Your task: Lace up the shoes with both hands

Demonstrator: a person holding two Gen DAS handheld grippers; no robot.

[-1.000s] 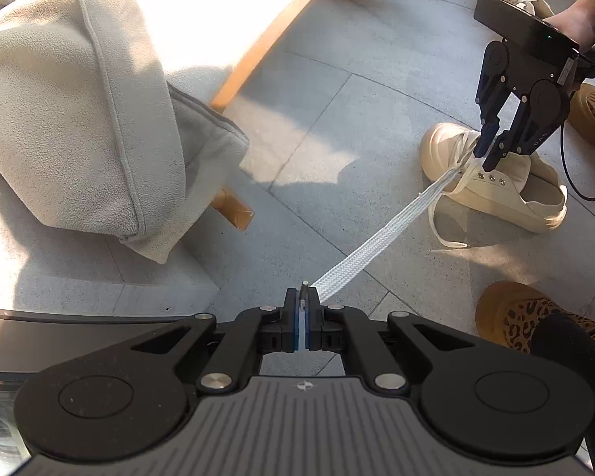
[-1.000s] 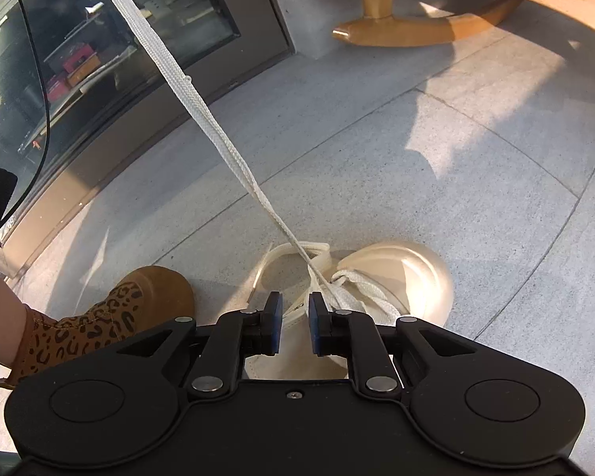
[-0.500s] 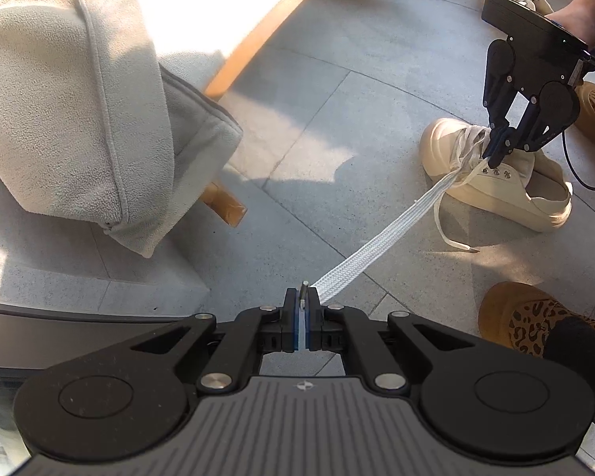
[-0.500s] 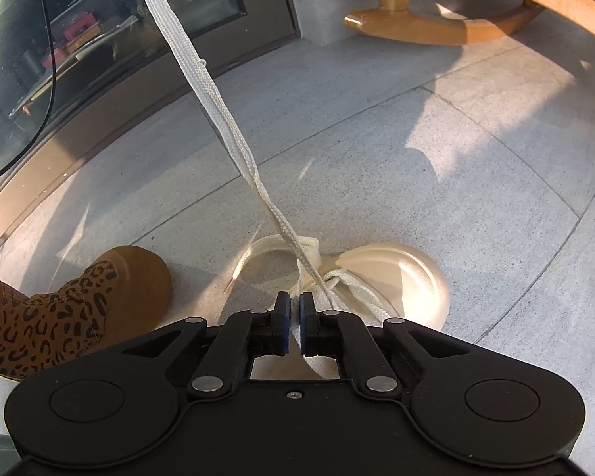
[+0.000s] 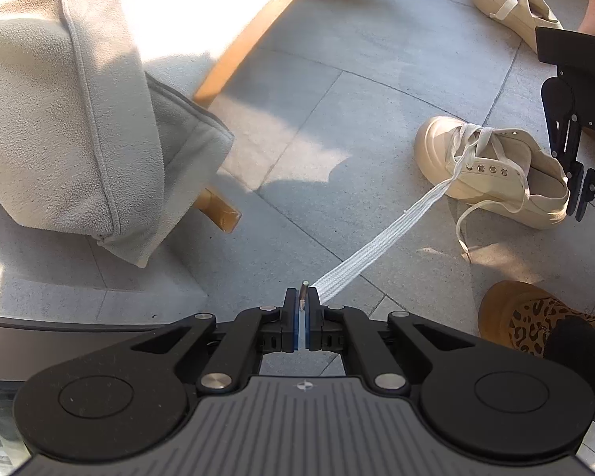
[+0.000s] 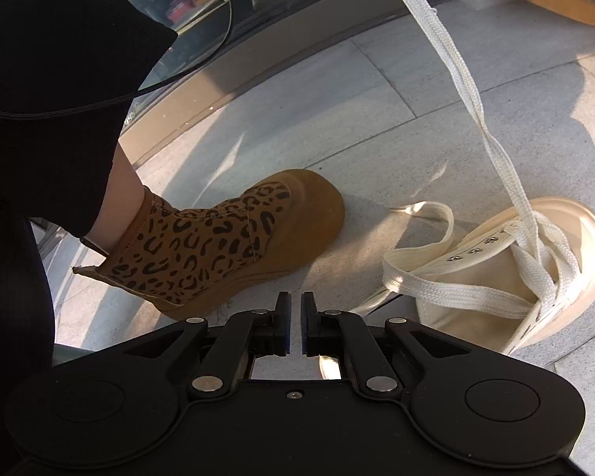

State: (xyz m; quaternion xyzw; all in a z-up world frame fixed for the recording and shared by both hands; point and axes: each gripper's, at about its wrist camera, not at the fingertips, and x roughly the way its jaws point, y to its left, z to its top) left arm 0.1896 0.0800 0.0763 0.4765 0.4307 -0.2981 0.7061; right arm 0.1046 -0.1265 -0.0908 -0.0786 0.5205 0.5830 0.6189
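A cream sneaker (image 5: 492, 170) lies on the stone floor, also low right in the right wrist view (image 6: 535, 269). My left gripper (image 5: 302, 301) is shut on the tip of its white lace (image 5: 380, 246), which runs taut to the front eyelets. The other lace end (image 6: 416, 246) lies slack in a loop beside the shoe. My right gripper (image 6: 295, 309) hovers left of the sneaker, its jaws opening a narrow gap with nothing between them. It hangs past the sneaker's heel (image 5: 579, 194) in the left wrist view.
A person's foot in a leopard-print slipper (image 6: 226, 246) stands close left of the sneaker. A second cream sneaker (image 5: 511, 8) lies farther back. A wooden chair leg (image 5: 258, 27) and grey fleece cushion (image 5: 59, 119) fill the left. A glass door (image 6: 258, 0) runs behind.
My right gripper swung off the sneaker's laces toward the heel and the leopard slipper, closing and then parting slightly. My left gripper kept the lace taut and stayed put.
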